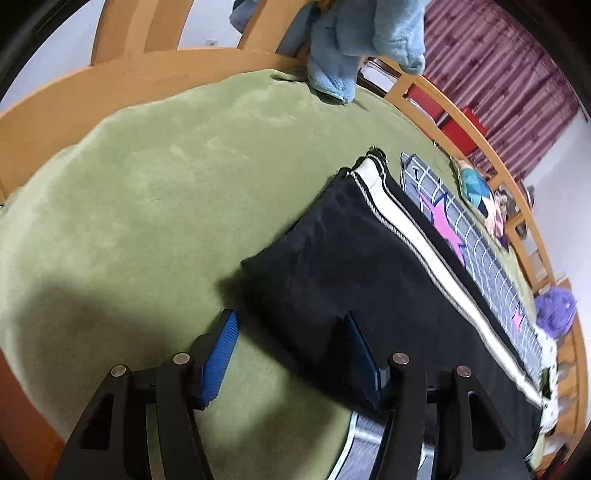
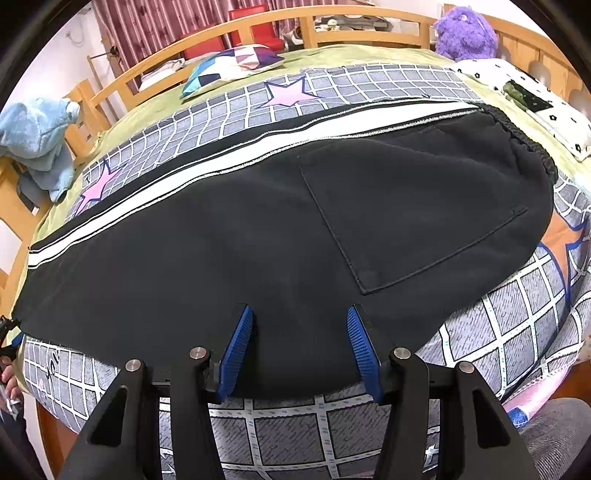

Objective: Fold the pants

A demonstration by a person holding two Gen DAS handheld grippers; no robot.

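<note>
The black pants (image 2: 258, 236), with a white side stripe and a stitched back pocket, lie flat and lengthwise on a grid-and-star quilt (image 2: 369, 88) over the green bedspread (image 1: 147, 184). Both the left gripper (image 1: 291, 354) and right gripper (image 2: 299, 350) stand apart over the near edge, clamping nothing.

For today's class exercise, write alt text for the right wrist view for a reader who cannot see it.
Black pants with a white side stripe lie flat across a grey grid quilt with pink stars on a wooden bed. The right tool is open, over their near edge. A purple plush sits behind.
</note>
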